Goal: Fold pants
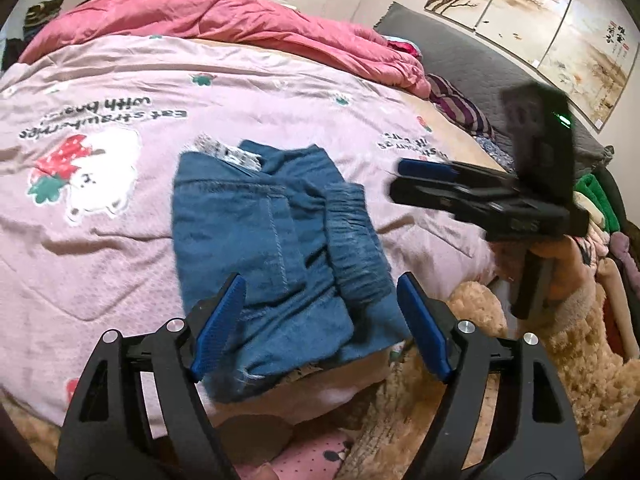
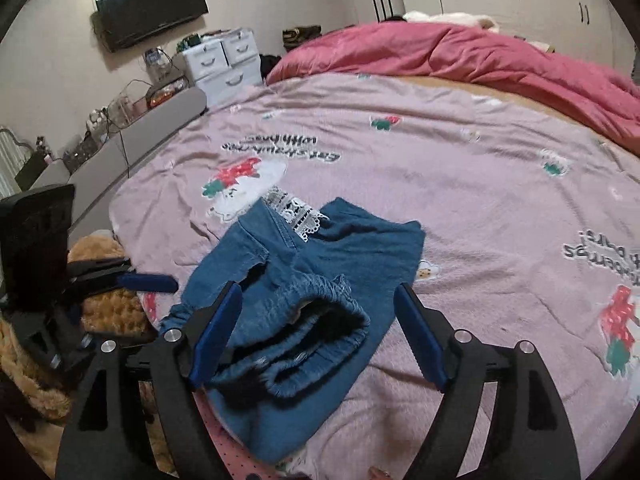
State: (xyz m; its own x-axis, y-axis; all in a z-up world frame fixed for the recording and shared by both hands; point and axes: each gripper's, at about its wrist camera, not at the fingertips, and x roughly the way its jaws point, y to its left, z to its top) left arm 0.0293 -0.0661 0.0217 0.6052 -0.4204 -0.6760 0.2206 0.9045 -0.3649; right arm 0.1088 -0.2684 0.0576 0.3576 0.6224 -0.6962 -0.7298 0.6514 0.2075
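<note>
- Pants [image 1: 276, 248]: blue denim, folded into a compact bundle, lying on the pink printed bedspread [image 1: 120, 240] near the bed's near edge; elastic waistband [image 2: 320, 332] uppermost, a strip of white lace [image 2: 296, 212] showing at the far fold.
- Left gripper [image 1: 320, 324]: released, jaws spread wide above the bundle's near end, pads not pressing on the cloth.
- Right gripper [image 2: 316, 336]: released, jaws wide apart over the waistband, nothing clamped.
- Crumpled rose-pink quilt [image 2: 460, 52]: heaped along the bed's far side.
</note>
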